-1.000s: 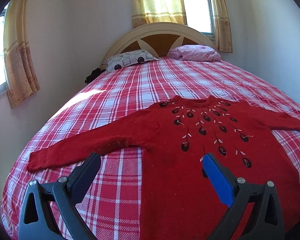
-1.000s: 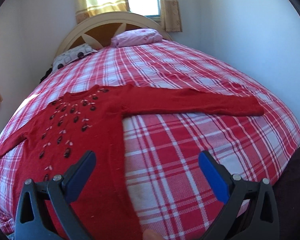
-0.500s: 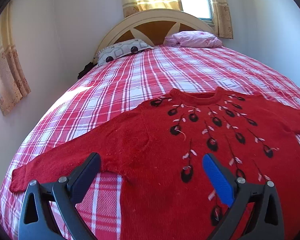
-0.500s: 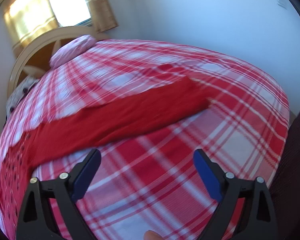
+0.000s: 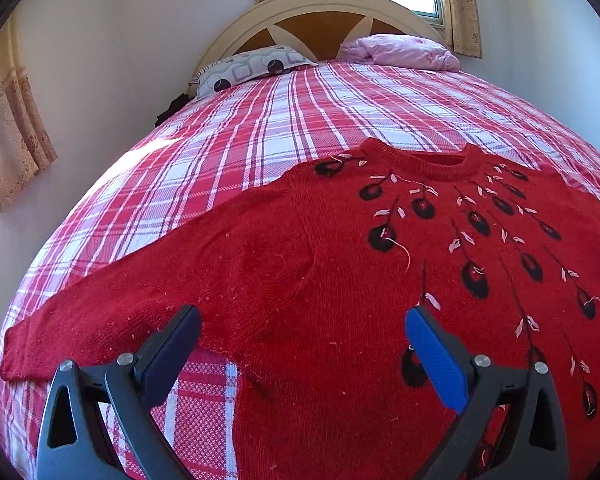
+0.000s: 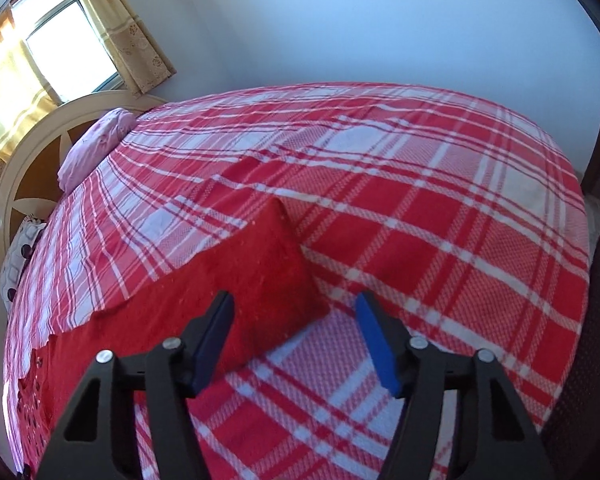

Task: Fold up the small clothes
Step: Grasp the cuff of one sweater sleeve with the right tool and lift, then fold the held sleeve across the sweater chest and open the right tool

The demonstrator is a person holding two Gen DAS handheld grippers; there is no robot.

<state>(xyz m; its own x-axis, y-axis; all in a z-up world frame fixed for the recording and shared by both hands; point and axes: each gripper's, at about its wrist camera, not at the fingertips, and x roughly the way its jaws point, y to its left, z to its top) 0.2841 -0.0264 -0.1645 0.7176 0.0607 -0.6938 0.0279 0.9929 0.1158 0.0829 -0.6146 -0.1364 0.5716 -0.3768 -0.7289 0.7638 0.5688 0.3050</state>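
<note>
On the bed (image 5: 284,120) the red sweater (image 5: 340,288) lies flat, the left hand-held gripper (image 5: 300,340) gaping above its armpit while the right hand-held gripper (image 6: 296,336), jaws just narrowing yet apart, should straddle the cuff (image 6: 296,256) squarely before pinching.

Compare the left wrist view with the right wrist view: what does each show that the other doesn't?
Only the left wrist view shows the sweater's neckline, most of its black-and-white embroidery and the left gripper, open above the underarm.

Only the right wrist view shows the end of the sweater's right sleeve, with the right gripper just beyond it; its jaws have just been closing, and the cuff lies between them ungripped.

Both show the red sweater flat on the plaid bedspread, the headboard and the pink pillow.
</note>
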